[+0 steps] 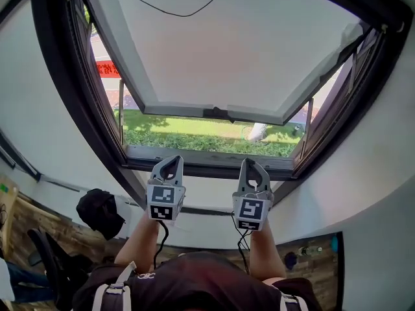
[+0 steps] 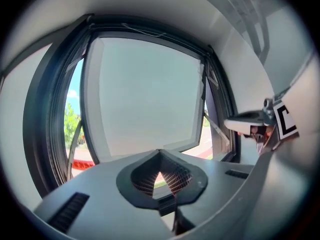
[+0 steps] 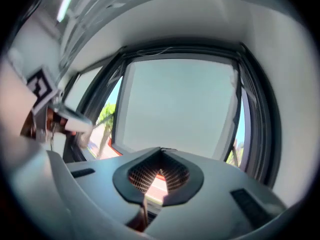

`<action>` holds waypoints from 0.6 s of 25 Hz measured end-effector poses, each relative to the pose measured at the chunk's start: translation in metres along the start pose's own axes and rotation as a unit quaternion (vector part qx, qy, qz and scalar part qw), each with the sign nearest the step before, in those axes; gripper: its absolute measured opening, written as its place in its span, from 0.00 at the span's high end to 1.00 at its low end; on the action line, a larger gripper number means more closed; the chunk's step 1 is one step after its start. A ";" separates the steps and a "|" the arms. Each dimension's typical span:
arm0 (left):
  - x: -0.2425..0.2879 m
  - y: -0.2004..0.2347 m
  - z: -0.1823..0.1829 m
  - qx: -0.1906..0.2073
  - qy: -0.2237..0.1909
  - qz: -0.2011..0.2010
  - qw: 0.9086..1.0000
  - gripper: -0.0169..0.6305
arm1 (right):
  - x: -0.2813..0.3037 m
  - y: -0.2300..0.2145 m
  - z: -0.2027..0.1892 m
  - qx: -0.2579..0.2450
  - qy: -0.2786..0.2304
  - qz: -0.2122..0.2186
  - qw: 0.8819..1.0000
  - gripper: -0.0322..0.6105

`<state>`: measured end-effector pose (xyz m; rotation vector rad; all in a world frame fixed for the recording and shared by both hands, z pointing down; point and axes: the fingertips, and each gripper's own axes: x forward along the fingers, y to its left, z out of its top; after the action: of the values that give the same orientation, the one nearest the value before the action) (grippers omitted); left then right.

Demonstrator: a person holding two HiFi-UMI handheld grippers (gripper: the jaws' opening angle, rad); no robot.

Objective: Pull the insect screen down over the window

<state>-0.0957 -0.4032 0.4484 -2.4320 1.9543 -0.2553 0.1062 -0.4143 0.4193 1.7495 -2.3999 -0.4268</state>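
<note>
Shut and empty, left gripper (image 1: 170,162) and right gripper (image 1: 252,166) side by side below window (image 1: 207,162). Screen probably rolled along window's top, well above both, axis left-right, neither nearer.

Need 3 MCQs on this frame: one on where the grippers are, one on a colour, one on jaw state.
1. Where are the left gripper and right gripper in the head view?
A. At the top of the window
B. Side by side at the window frame's bottom edge
C. Outside on the grass

2. What colour is the sign outside at left?
A. Blue
B. Yellow
C. Red

3. What is the jaw state?
A. Both shut, empty
B. Both wide open
C. Left clamped on a cord

Answers: 1 B, both tips reach the bottom rail. 2 C, it shows red through the gap. 3 A, each gripper view shows the jaws meeting with nothing between them.
</note>
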 end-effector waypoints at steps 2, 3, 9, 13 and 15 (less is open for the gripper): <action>0.006 0.001 0.007 0.123 -0.007 0.033 0.992 0.95 | 0.005 -0.006 -0.003 -0.150 0.016 -0.038 0.988 0.94; 0.007 0.002 0.012 0.206 -0.015 0.059 0.977 0.95 | 0.008 -0.008 -0.007 -0.207 0.026 -0.055 0.976 0.94; 0.019 -0.002 0.016 0.487 -0.014 0.125 0.864 0.95 | 0.024 -0.018 -0.022 -0.364 0.053 -0.092 0.925 0.94; 0.020 -0.002 0.011 0.467 -0.007 0.117 0.877 0.94 | 0.028 -0.025 -0.018 -0.375 0.037 -0.082 0.923 0.94; 0.022 -0.005 0.007 0.462 0.000 0.102 0.881 0.88 | 0.030 -0.026 -0.016 -0.368 0.031 -0.065 0.927 0.94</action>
<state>-0.0852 -0.4238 0.4446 -1.5840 1.5171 -0.9213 0.1247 -0.4519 0.4250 1.5144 -1.7232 -1.0959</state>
